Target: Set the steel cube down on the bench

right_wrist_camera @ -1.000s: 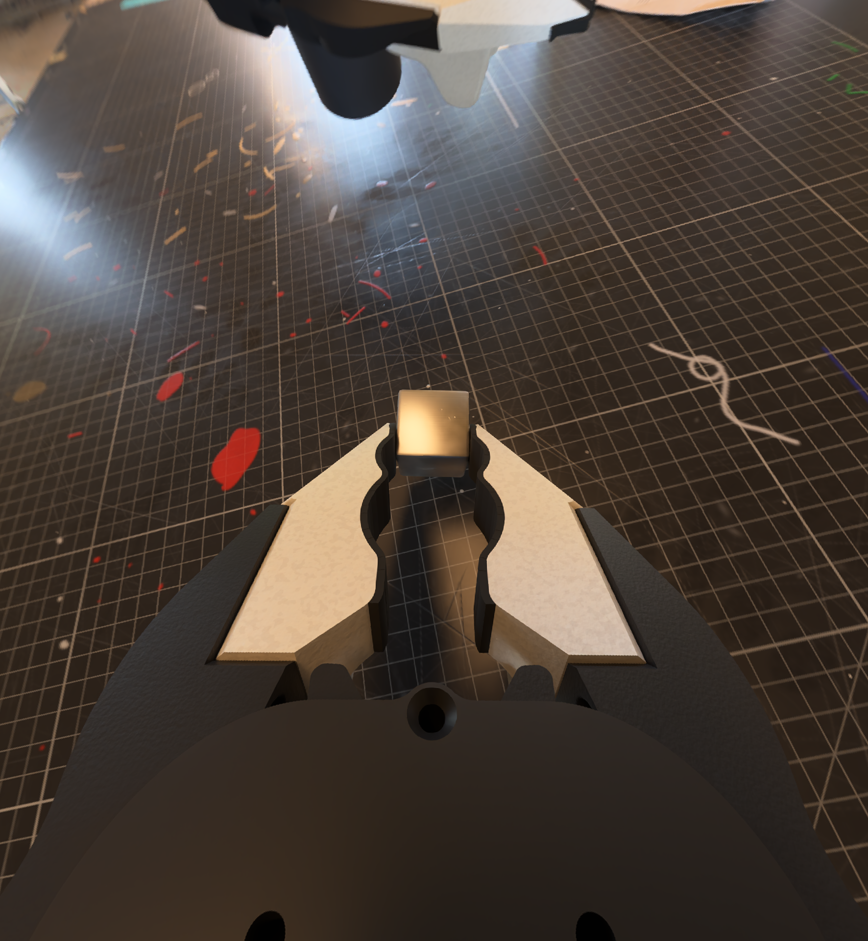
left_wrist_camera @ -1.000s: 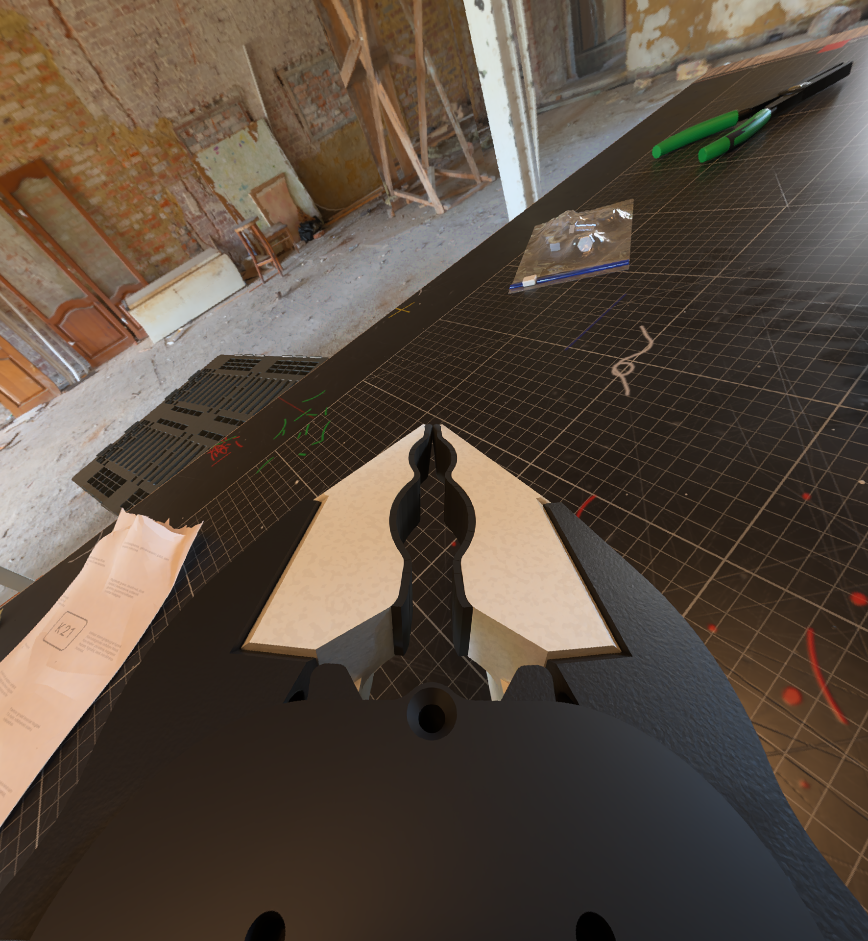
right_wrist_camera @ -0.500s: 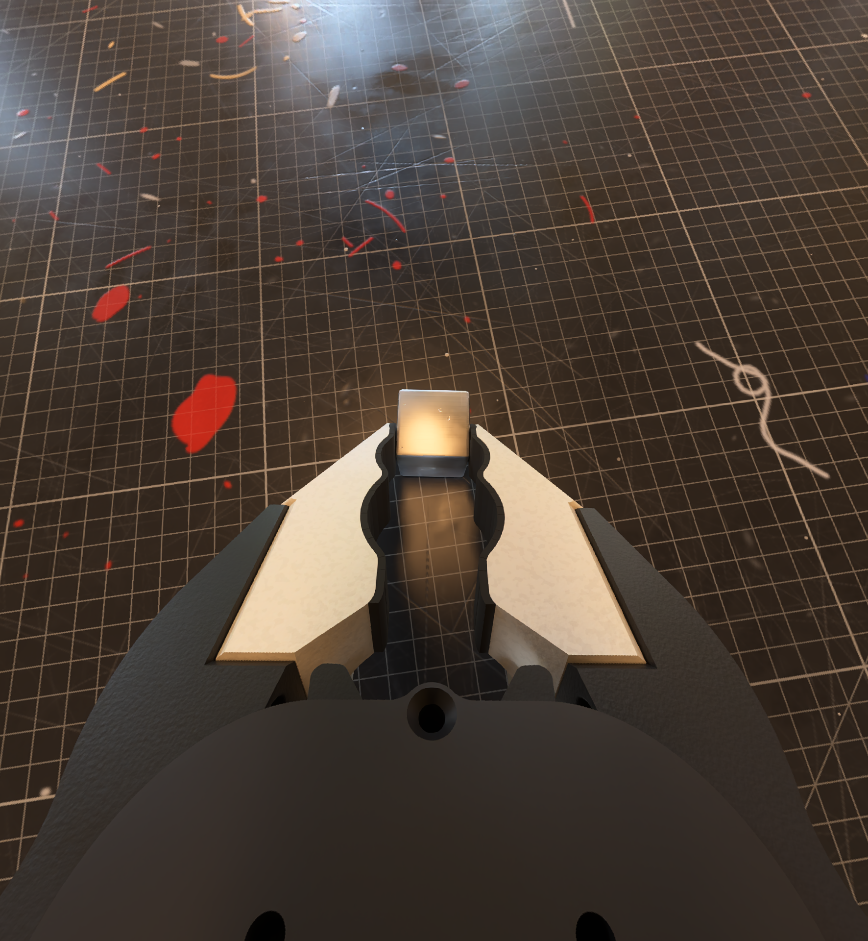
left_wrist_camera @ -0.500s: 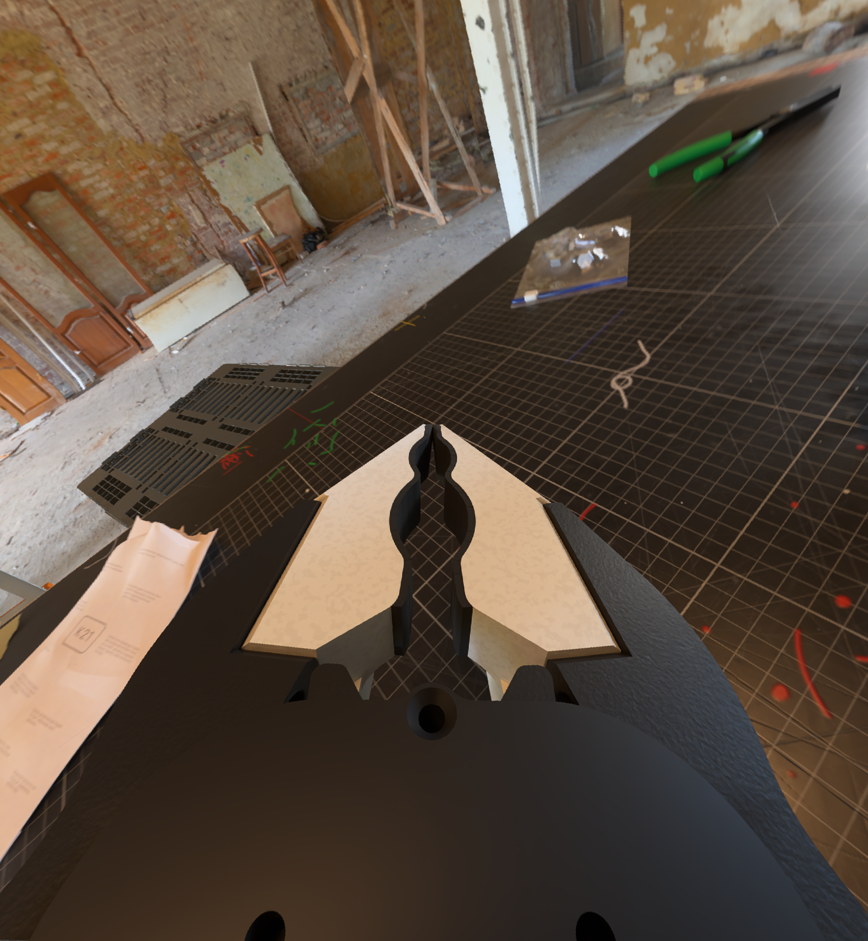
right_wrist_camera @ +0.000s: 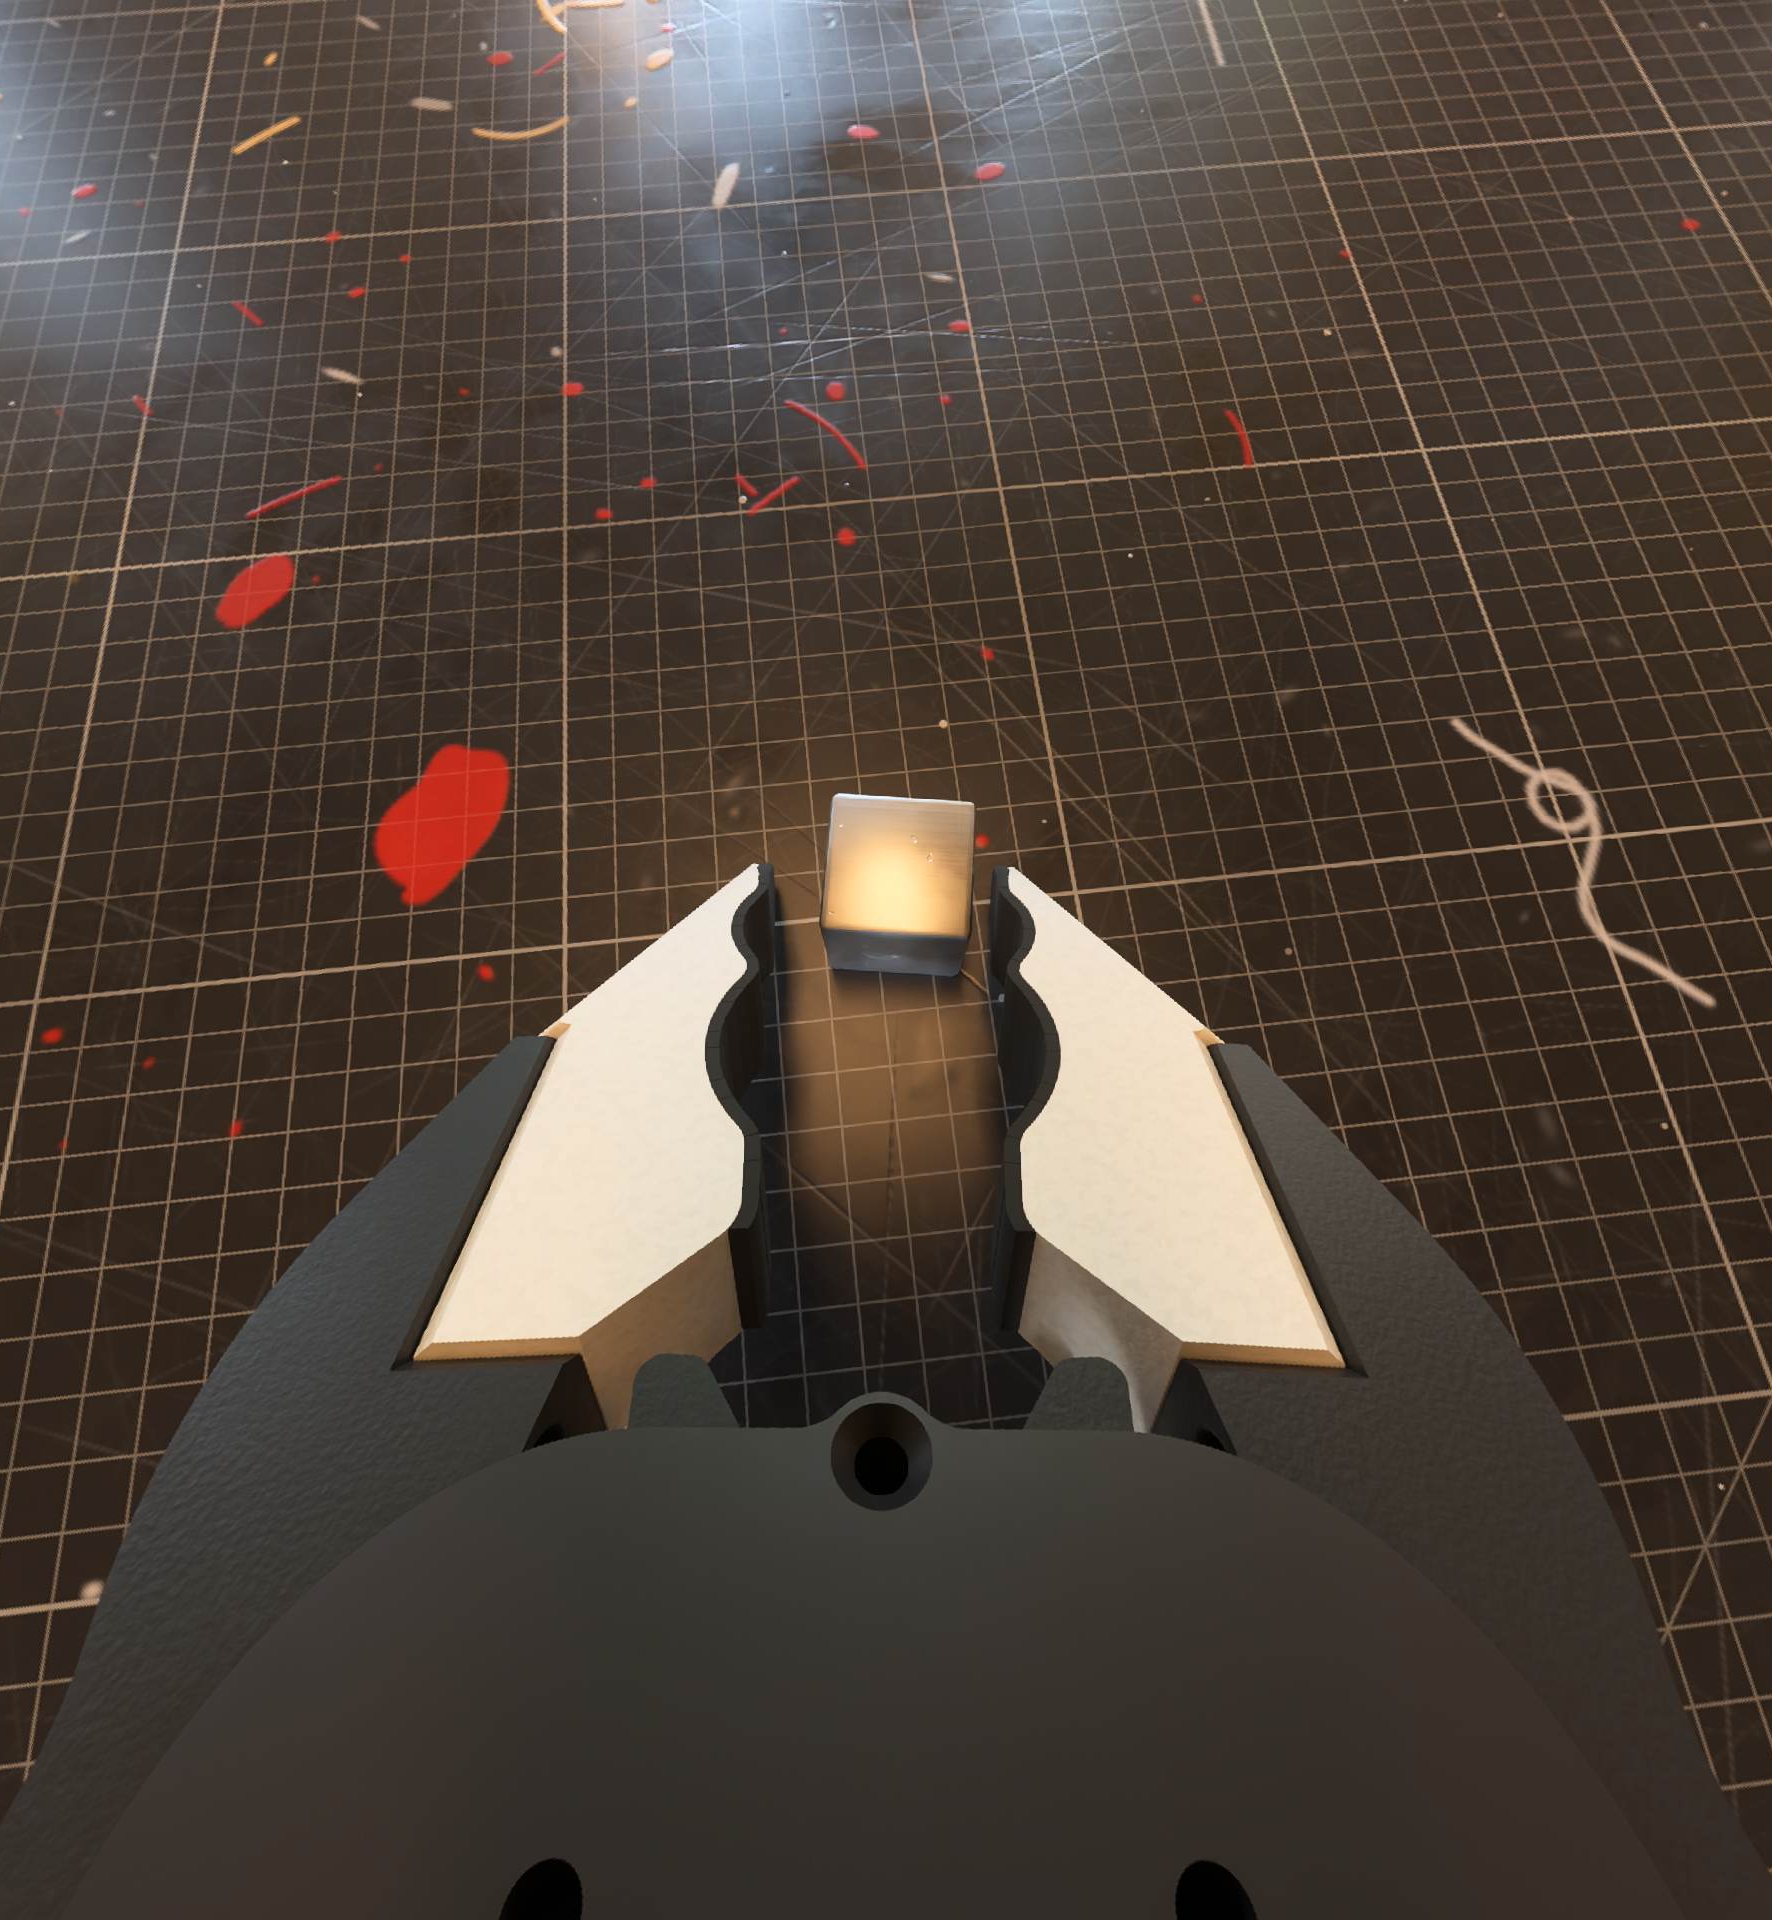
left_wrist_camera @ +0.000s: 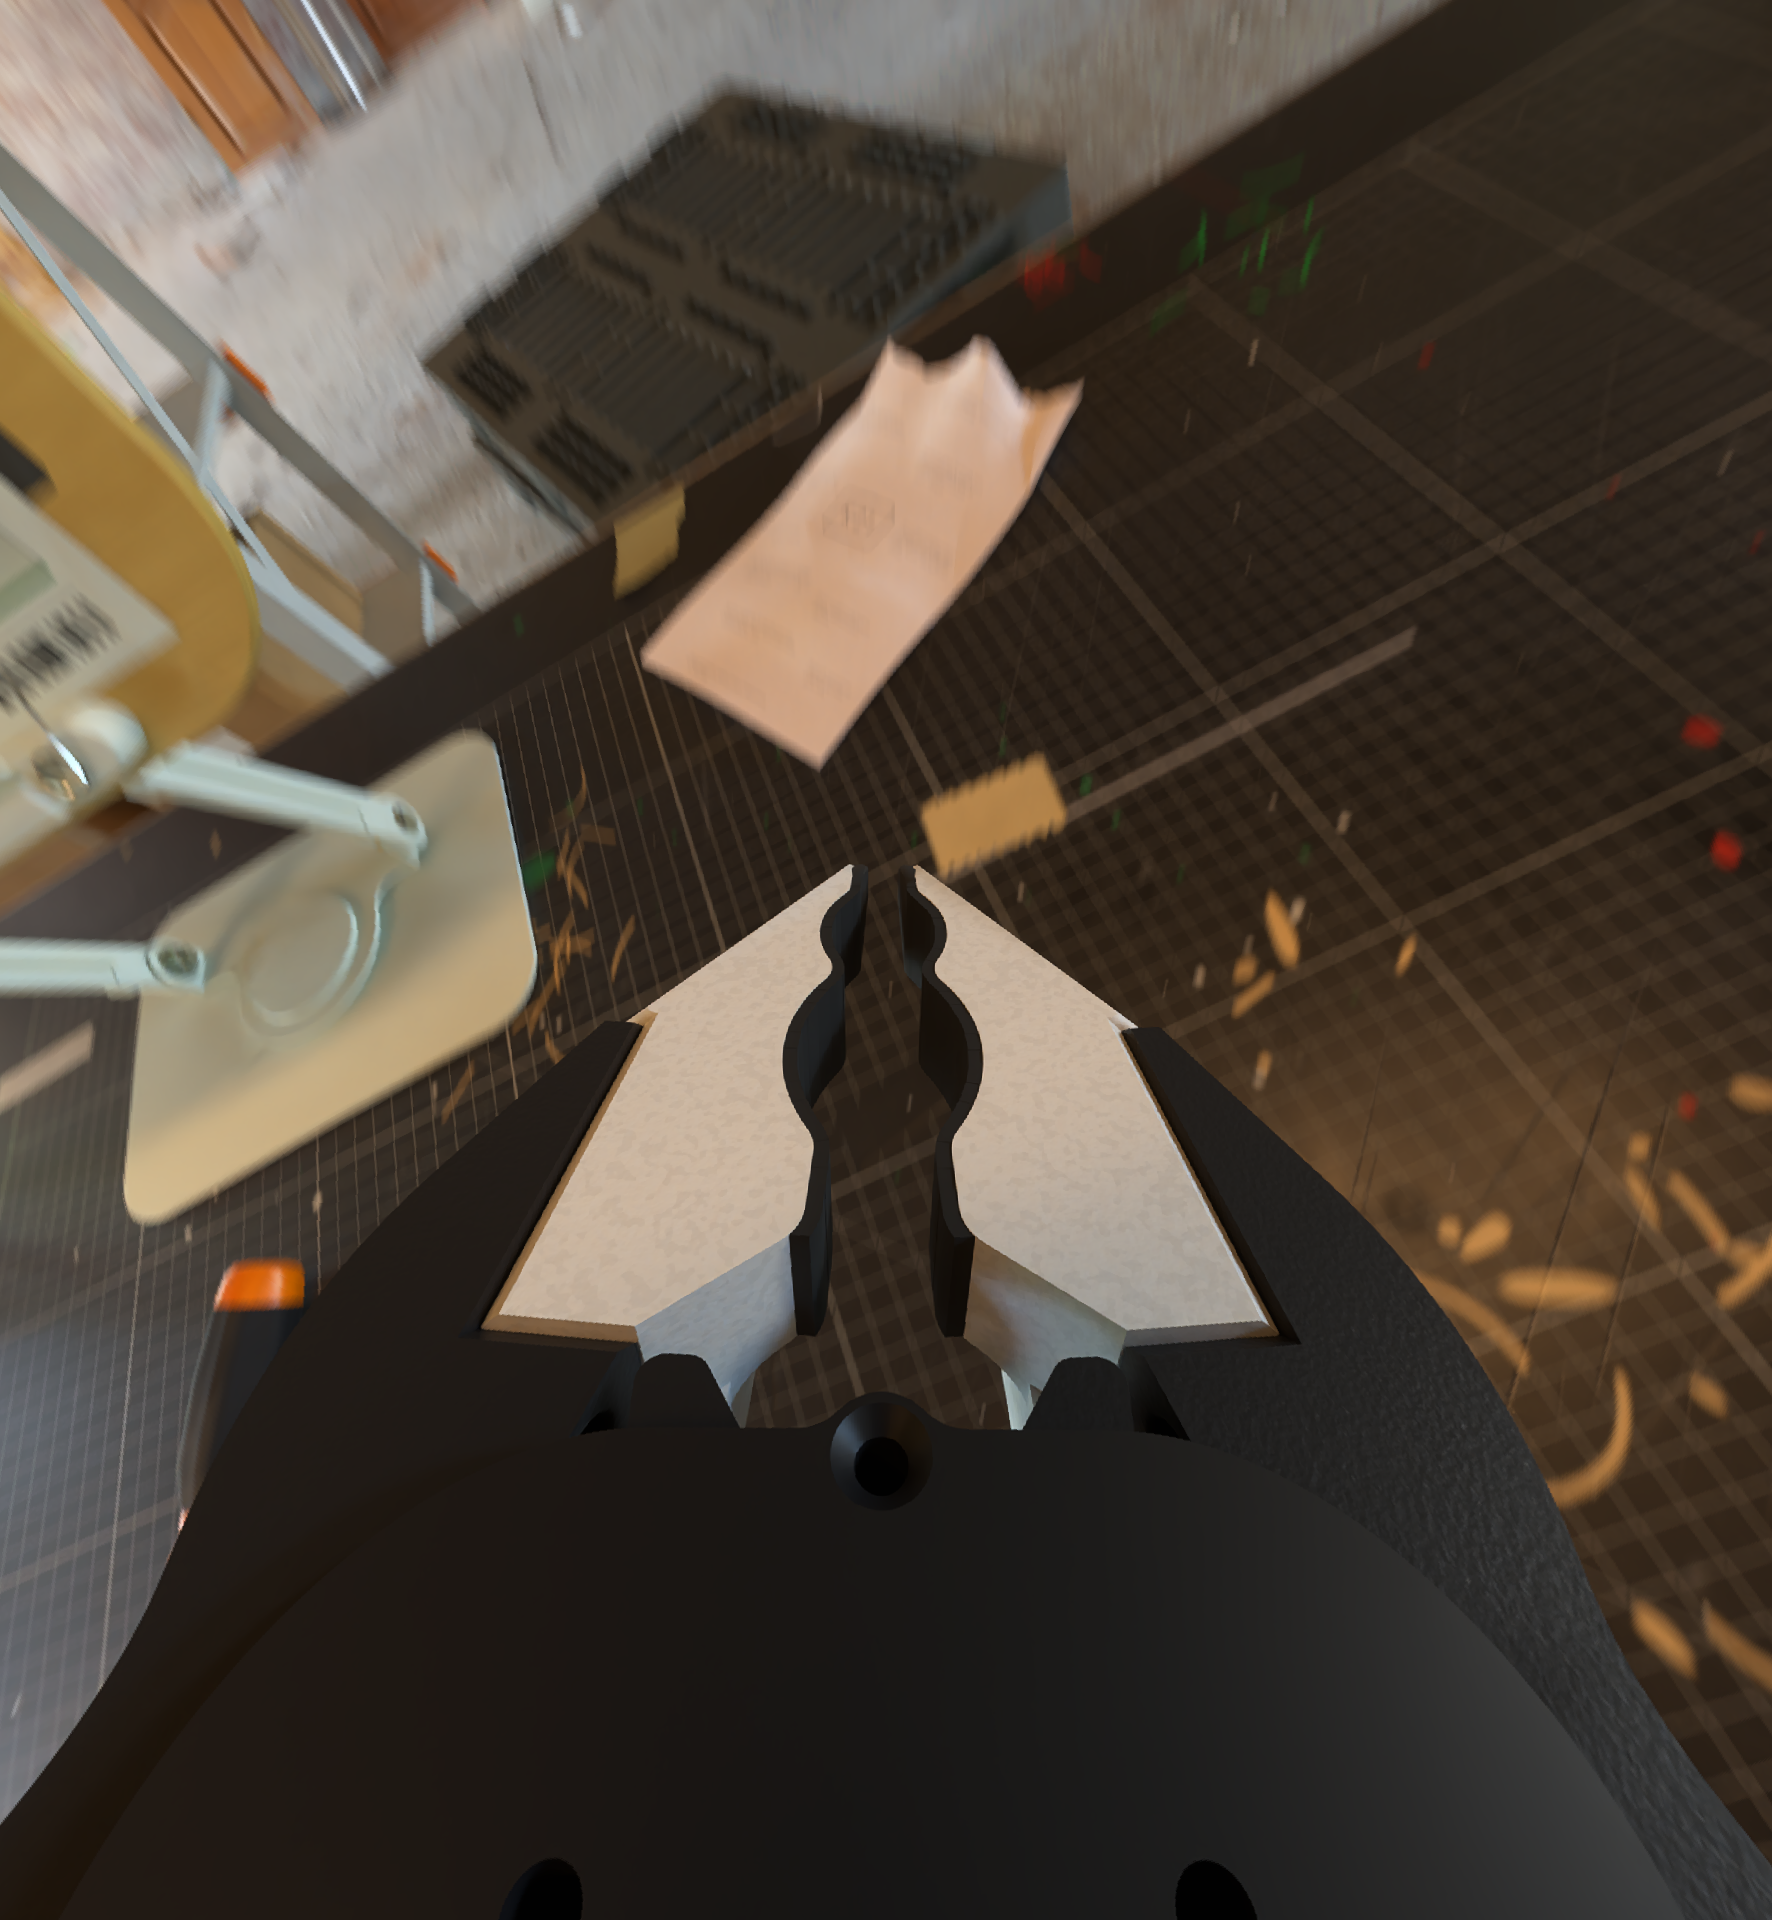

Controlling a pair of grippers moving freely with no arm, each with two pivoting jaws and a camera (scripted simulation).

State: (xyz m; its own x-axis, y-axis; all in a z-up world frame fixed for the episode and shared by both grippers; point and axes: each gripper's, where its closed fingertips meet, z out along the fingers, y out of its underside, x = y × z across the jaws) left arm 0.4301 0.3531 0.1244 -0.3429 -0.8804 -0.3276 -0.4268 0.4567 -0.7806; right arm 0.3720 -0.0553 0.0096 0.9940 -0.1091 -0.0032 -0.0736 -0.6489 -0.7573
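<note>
- Between the right gripper's (right_wrist_camera: pixel 884 883) fingers, at their tips: the cube (right_wrist_camera: pixel 894 888), with a thin gap on each side, neither finger (right_wrist_camera: pixel 643 1122) touching it.
- Cube appears to sit on the tabletop (right_wrist_camera: pixel 1277 520); warm glow on its near face, same glow on the mat just below it.
- Right fingers spread moderately wide, holding nothing.
- Tabletop is a dark grid mat with scratches, red paint spots (right_wrist_camera: pixel 440 821) to the cube's left, a pale squiggle (right_wrist_camera: pixel 1578 862) well off to the right, and tan shavings (right_wrist_camera: pixel 518 130) far ahead.
- Left gripper (left_wrist_camera: pixel 884 883): fingers narrow, a small slit between the tips, nothing in them.
- Left wrist view is blurred. Ahead of the tips lie a small tan serrated chip (left_wrist_camera: pixel 991 816) and, farther on, a pink paper slip (left_wrist_camera: pixel 861 566) near the tabletop edge.
- Left of that gripper: a cream flat base (left_wrist_camera: pixel 331 977) with pale arms over it, beside a yellow curved frame (left_wrist_camera: pixel 134 499).
- Orange-capped item (left_wrist_camera: pixel 258 1288) low at left, partly hidden by the gripper body.
- Dark slotted panel (left_wrist_camera: pixel 736 281) on the floor beyond the edge.
- Cube not seen in the left wrist view.
</note>
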